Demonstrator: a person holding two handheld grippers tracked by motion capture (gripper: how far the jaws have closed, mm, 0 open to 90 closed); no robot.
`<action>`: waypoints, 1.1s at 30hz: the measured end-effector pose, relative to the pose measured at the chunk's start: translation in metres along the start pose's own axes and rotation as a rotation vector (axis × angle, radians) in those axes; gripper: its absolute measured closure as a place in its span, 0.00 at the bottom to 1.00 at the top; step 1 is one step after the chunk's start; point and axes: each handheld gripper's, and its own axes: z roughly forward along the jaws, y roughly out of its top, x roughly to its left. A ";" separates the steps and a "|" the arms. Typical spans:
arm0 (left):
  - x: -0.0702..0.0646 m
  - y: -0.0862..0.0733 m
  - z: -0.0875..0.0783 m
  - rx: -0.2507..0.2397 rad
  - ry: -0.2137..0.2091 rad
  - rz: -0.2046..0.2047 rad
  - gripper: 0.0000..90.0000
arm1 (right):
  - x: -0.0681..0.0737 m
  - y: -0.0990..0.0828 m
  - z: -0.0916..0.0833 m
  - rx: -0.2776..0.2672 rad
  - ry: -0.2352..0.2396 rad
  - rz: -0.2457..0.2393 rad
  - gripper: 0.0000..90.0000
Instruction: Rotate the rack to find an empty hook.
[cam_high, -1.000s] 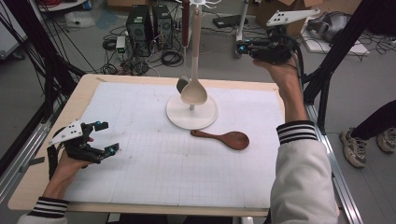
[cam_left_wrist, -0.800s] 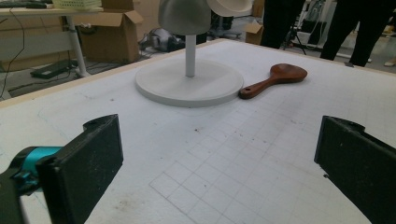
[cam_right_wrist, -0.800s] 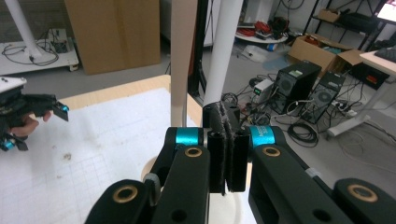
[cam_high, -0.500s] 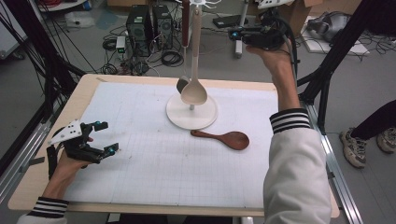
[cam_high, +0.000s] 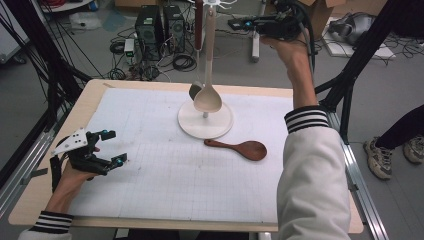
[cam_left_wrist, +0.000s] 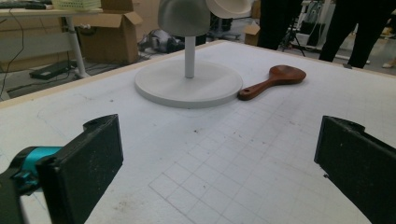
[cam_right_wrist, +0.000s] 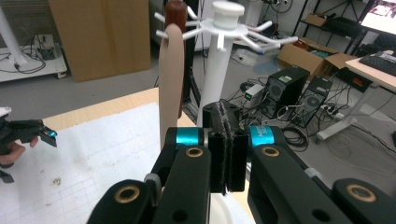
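Observation:
A white rack (cam_high: 205, 125) with a round base stands mid-table; a beige spoon (cam_high: 207, 97) and a dark-handled spoon with a grey bowl (cam_high: 194, 90) hang from its pegs. A brown wooden spoon (cam_high: 240, 148) lies on the mat right of the base. My right gripper (cam_high: 239, 22) is held high beside the rack's top, shut with nothing between the pads (cam_right_wrist: 226, 140); the beige handle (cam_right_wrist: 170, 79) and the rack head (cam_right_wrist: 224, 18) are just beyond it. My left gripper (cam_high: 116, 145) rests low at the mat's left, open and empty (cam_left_wrist: 219, 154), facing the rack base (cam_left_wrist: 189, 84) and the brown spoon (cam_left_wrist: 275, 79).
A white gridded mat (cam_high: 165, 170) covers the wooden table. Computer towers (cam_high: 160, 27), cables and cardboard boxes sit on the floor behind. A person's legs (cam_high: 400, 135) stand at the right of the table.
My right hand has risen and drifted left toward the rack's top, jaws staying shut. The left hand and the spoons have not moved.

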 end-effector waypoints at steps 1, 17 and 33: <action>0.000 0.000 0.000 -0.001 0.001 -0.001 0.02 | 0.000 0.003 0.001 -0.003 -0.001 -0.001 1.00; 0.000 0.000 -0.001 -0.005 -0.003 -0.005 0.02 | -0.004 0.022 0.016 0.003 -0.024 0.020 1.00; 0.001 0.001 -0.002 -0.010 -0.002 -0.005 0.02 | -0.005 0.030 0.027 0.011 -0.028 0.027 1.00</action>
